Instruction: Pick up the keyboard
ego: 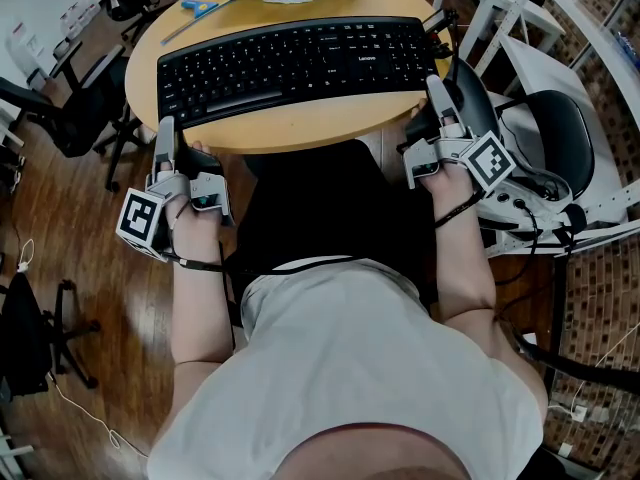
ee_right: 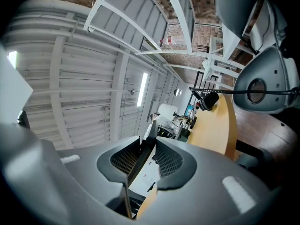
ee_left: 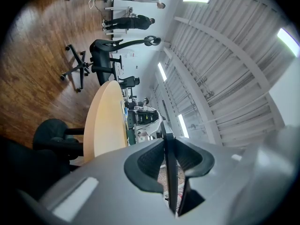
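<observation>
Black plastic, the keyboard (ego: 300, 63) could tip and slide out if one end goes up faster, because only its thin ends are held: the left gripper (ego: 166, 133) has its jaws squeezed on the left end, the right gripper (ego: 437, 88) on the right end. It is long, flat, full of keys, and lies across the near side of the round wooden table (ego: 300, 133).

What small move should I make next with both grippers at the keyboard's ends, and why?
Probably raise both grippers together, evenly. The left gripper and right gripper each look clamped on one end of the keyboard, which seems to lie on the round table, so a level lift should free it without twisting.
</observation>
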Tool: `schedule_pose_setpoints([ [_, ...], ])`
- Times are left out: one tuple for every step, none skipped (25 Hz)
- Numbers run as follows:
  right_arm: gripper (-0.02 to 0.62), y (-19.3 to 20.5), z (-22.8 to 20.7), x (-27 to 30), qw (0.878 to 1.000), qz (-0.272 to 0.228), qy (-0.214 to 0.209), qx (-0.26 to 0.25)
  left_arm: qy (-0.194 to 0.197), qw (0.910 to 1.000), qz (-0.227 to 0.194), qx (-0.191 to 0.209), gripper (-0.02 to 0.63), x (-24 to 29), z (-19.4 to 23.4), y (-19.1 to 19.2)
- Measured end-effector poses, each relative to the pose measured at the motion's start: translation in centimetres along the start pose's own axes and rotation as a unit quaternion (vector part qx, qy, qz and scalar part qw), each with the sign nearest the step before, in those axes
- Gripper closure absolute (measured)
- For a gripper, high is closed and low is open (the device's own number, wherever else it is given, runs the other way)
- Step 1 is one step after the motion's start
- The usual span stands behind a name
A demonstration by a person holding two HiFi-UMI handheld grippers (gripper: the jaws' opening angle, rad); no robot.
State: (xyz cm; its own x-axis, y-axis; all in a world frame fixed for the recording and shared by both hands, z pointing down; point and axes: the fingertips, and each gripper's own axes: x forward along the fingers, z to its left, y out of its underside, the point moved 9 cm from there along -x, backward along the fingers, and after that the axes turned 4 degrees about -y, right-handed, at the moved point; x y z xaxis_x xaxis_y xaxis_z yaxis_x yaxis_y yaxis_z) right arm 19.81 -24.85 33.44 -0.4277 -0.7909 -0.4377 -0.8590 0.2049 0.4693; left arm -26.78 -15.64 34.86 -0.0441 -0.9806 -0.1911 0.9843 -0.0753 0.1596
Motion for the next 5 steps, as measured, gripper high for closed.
schedule_pose_setpoints([
  [0.486,0.03,-0.04,0.02,1.0,0.0,0.001,0.0,-0.001,1.0,0.0,-0.001,0.308,0.03,0.03,0.0],
  [0.486,0.09,-0.07,0.06,1.0,0.001,0.002,0.001,-0.001,1.0,0.001,-0.001,0.308,0.05,0.06,-0.02],
  [0.486,0.18,-0.11,0.13,1.0,0.001,0.002,0.003,-0.001,1.0,0.0,-0.002,0.308,0.06,0.08,-0.06],
  [0.486,0.26,-0.17,0.2,1.0,0.002,0.002,0.003,-0.002,1.0,0.0,-0.003,0.308,0.05,0.1,-0.13],
  [0.486,0.36,-0.22,0.28,1.0,0.004,0.003,0.004,-0.003,1.0,-0.001,-0.003,0.308,0.03,0.12,-0.21],
])
